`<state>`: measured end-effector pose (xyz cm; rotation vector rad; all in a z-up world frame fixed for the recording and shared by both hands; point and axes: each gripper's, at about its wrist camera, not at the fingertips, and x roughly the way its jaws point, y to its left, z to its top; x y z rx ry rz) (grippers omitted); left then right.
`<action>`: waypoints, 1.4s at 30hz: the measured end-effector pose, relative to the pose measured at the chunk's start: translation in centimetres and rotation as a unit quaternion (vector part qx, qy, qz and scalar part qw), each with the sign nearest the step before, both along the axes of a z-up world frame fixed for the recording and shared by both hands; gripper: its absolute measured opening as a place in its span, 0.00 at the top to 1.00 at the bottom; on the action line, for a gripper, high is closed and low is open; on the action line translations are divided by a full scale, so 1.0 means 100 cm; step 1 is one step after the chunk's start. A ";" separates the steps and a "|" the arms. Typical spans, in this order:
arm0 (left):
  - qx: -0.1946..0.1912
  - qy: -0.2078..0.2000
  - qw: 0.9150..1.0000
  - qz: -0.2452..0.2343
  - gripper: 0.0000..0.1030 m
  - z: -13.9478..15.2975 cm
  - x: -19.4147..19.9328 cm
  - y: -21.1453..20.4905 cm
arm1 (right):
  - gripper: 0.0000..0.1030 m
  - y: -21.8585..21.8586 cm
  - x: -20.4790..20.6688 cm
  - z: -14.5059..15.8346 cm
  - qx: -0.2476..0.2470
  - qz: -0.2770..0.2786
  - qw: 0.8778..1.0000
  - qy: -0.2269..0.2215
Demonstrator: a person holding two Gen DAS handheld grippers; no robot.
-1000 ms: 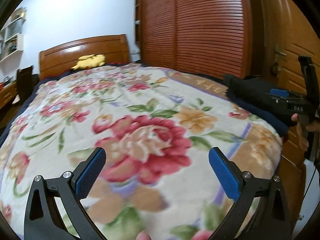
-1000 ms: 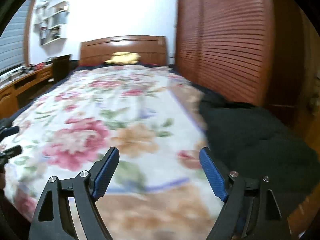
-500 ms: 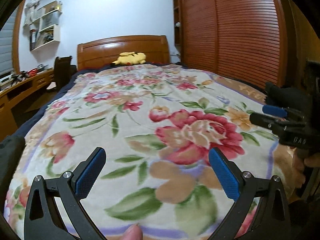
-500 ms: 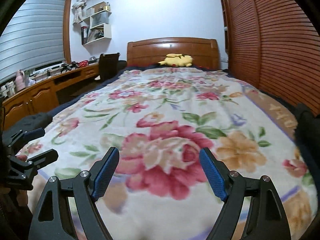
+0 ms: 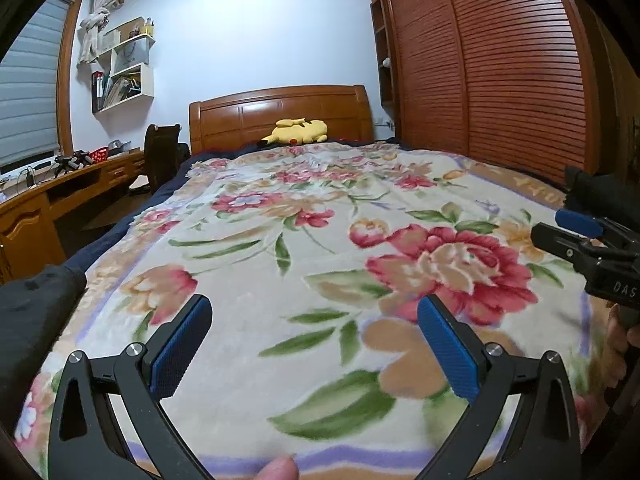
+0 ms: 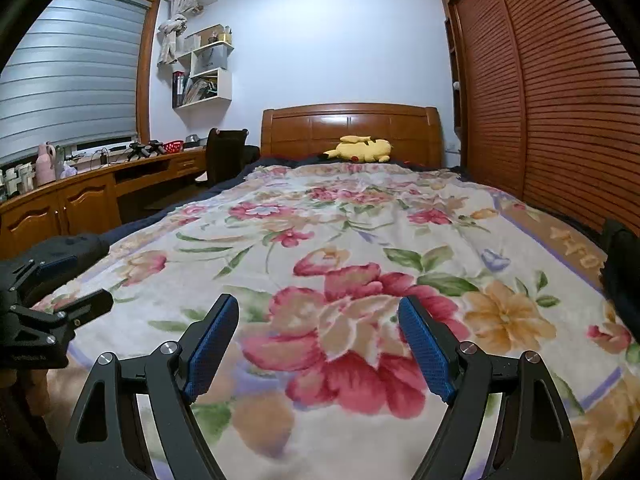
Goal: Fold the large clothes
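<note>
A dark garment (image 5: 596,190) lies bunched at the bed's right edge, also seen as the dark garment (image 6: 620,264) at the far right of the right wrist view. Another dark cloth (image 5: 32,308) sits at the bed's near left corner. My left gripper (image 5: 314,320) is open over the floral blanket (image 5: 320,240), nothing between its blue pads (image 5: 180,344). My right gripper (image 6: 318,320) is open too, empty, above a big red flower. Each gripper shows in the other's view: the right gripper (image 5: 556,228) at the right edge, the left gripper (image 6: 88,280) at the left edge.
A yellow plush toy (image 6: 360,150) lies by the wooden headboard (image 6: 352,128). A wooden desk (image 6: 80,196) and a dark chair (image 6: 224,156) run along the left. Louvred wardrobe doors (image 6: 560,100) line the right side. A fingertip (image 5: 280,468) shows at the bottom of the left wrist view.
Both views swung left, from the bed's right side with the dark garment to straight along the bed towards the headboard. The garment slid to the right edge. Both grippers stayed open.
</note>
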<state>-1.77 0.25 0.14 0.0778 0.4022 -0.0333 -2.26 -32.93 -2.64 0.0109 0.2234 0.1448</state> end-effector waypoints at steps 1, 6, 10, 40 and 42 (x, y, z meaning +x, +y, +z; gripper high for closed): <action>-0.001 0.001 1.000 0.000 0.00 -0.001 -0.001 0.000 | 0.19 0.001 0.003 -0.003 0.000 -0.001 1.000 -0.002; -0.023 0.005 1.000 -0.008 0.00 -0.002 -0.003 0.003 | 0.19 0.007 0.007 -0.009 -0.009 -0.002 1.000 0.003; -0.033 -0.003 0.999 -0.007 0.00 -0.001 -0.006 0.005 | 0.19 0.012 0.011 -0.008 -0.008 -0.001 1.000 0.004; -0.039 -0.011 0.999 0.004 0.00 0.004 -0.010 0.009 | 0.19 0.022 0.027 -0.012 0.003 -0.002 1.000 -0.005; -0.039 -0.011 0.999 0.004 0.00 0.004 -0.010 0.010 | 0.19 0.023 0.028 -0.012 0.005 -0.002 1.000 -0.006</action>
